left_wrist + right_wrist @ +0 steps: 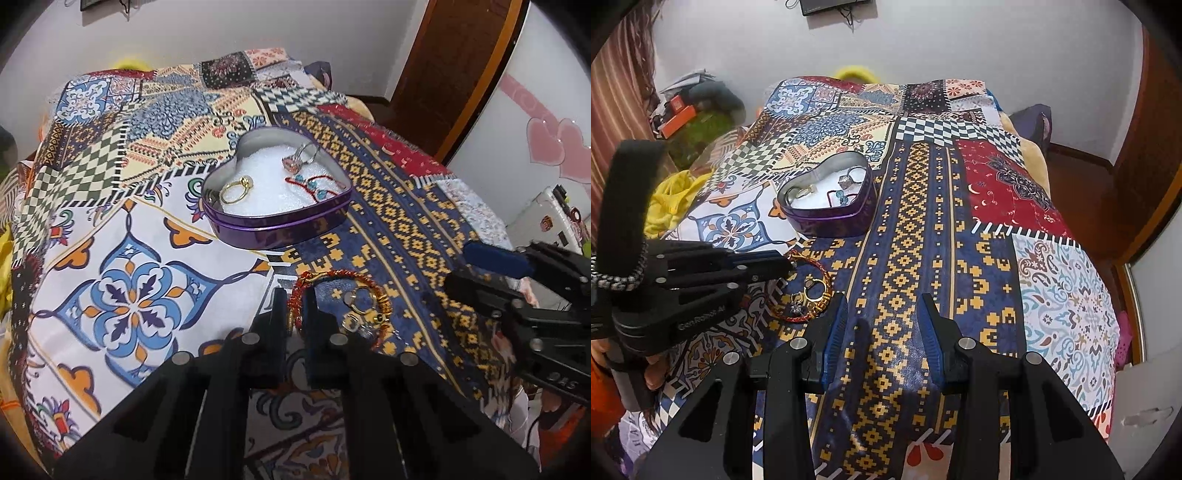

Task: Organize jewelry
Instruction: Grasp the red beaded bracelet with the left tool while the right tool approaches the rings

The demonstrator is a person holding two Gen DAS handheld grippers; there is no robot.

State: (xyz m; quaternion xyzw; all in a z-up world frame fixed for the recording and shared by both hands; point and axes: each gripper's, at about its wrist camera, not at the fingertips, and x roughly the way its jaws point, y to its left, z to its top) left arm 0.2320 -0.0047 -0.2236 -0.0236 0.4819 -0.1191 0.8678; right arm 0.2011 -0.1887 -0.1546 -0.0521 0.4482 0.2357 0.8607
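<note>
A purple heart-shaped tin (258,230) (827,221) with white padding holds a gold ring (236,189), a silver ring with a pink stone (300,157) and a red beaded chain (314,184). A red-and-gold bangle (340,280) (823,271) lies on the patchwork bedspread with small rings and earrings (356,301) (809,295) inside it. My left gripper (294,314) (790,263) is nearly shut around the bangle's left rim. My right gripper (882,314) is open and empty, just right of the bangle; it also shows at the right of the left wrist view (495,266).
The patchwork bedspread (997,206) covers the whole bed. A yellow cloth (668,203) and clutter lie off the left side. A wooden door frame (461,66) and a wall with pink hearts stand on the right.
</note>
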